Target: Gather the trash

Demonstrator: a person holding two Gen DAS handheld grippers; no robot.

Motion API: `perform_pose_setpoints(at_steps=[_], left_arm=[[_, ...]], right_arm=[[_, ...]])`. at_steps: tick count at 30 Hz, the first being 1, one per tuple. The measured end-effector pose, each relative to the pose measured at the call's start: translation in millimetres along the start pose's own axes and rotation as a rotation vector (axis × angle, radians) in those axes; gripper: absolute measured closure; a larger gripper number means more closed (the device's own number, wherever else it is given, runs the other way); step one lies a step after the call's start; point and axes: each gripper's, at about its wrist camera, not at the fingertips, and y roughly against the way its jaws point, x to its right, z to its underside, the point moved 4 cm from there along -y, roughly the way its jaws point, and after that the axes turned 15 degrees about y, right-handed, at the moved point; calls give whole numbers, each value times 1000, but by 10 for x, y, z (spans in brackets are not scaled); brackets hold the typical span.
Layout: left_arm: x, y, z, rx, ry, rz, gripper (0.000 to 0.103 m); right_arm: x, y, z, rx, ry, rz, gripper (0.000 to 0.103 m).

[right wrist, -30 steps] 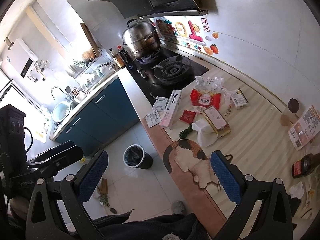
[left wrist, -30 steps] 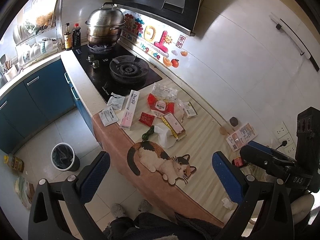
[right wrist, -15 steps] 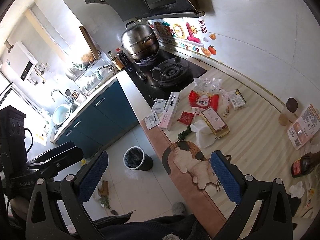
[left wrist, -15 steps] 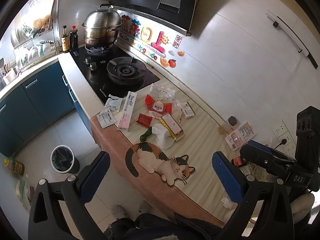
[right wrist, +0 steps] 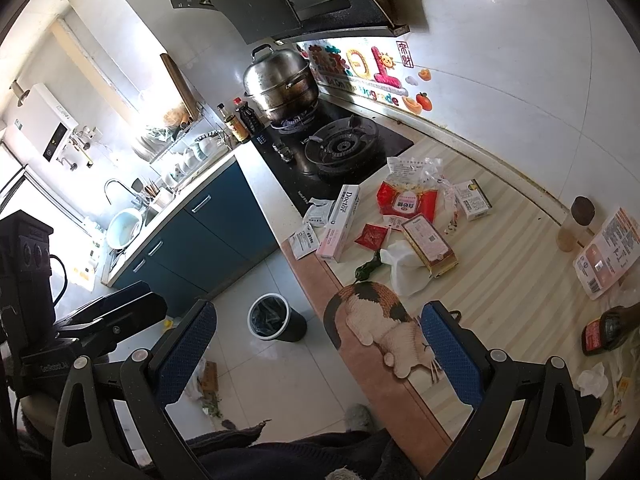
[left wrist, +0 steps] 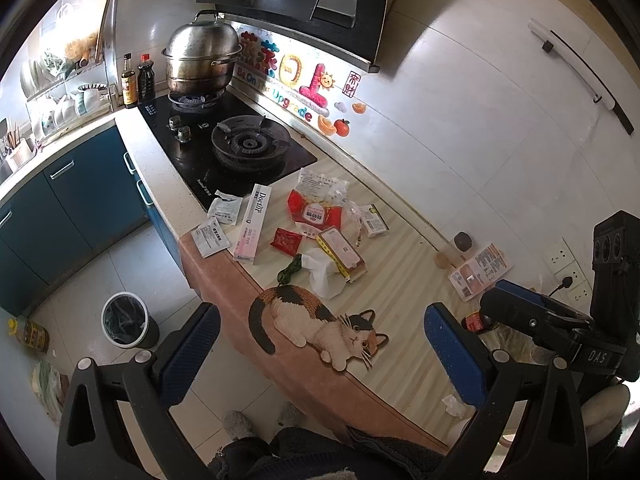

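Litter is crowding the counter beyond the cat mat (left wrist: 316, 326); bare striped counter (left wrist: 404, 280) right of the mat is offering open passage.

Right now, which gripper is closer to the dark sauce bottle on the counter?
Right. The right gripper hangs just left of the dark sauce bottle. The left gripper is farther left, on the right gripper's other side.
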Motion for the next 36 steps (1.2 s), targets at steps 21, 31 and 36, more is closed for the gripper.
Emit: perform_pose_setpoints(at_steps=[21,31,36], left_arm=[[44,-13,43,-1,-6,3,0],[-73,-128,-47,-6,-33,-10,0],[-387,-511,-349,134,-123,-277,0]], right_arm=[[0,4,4,3,-6,-4,0],[-36,-59,-19,7,-47,27,0],[8,-340,-7,19,-134,154,0]])
